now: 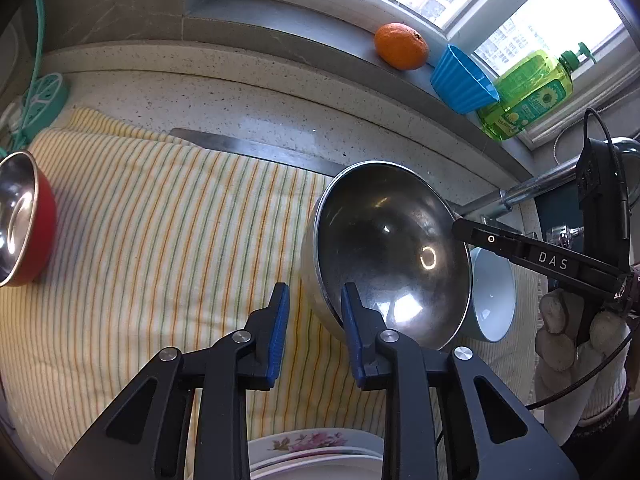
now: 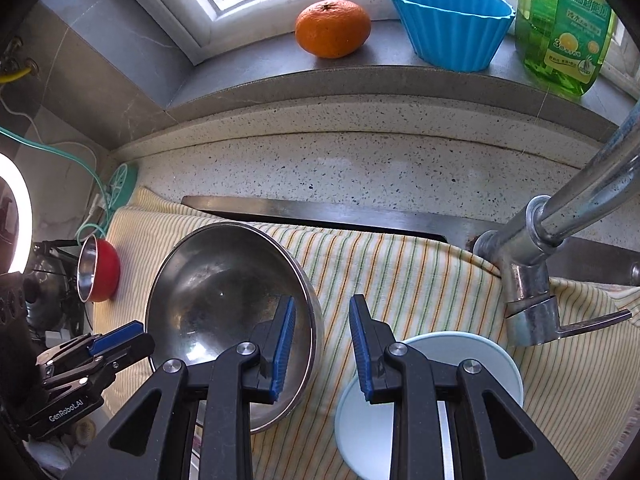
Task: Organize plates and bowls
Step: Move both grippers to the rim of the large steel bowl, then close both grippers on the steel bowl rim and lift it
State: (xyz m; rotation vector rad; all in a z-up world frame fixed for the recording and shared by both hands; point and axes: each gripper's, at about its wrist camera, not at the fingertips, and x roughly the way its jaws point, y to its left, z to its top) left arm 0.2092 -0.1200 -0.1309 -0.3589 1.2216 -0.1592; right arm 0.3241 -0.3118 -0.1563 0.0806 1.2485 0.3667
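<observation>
A large steel bowl [image 1: 392, 252] [image 2: 228, 300] rests tilted on the striped cloth [image 1: 160, 220] [image 2: 420, 276]. My left gripper [image 1: 314, 328] is open, its jaws astride the bowl's near rim. My right gripper [image 2: 322, 344] is open, one finger over the bowl's rim, the other over a pale blue bowl [image 2: 440, 400] [image 1: 492, 300] beside it. A red bowl with a steel inside [image 1: 24, 220] [image 2: 98, 270] lies on its side at the cloth's left. A flowered plate [image 1: 316, 446] sits below my left gripper.
A faucet [image 2: 560, 240] stands at the right. On the window sill are an orange [image 2: 332, 28], a blue fluted cup [image 2: 452, 24] and a green soap bottle [image 2: 564, 24]. A teal power strip [image 1: 40, 100] lies at the far left.
</observation>
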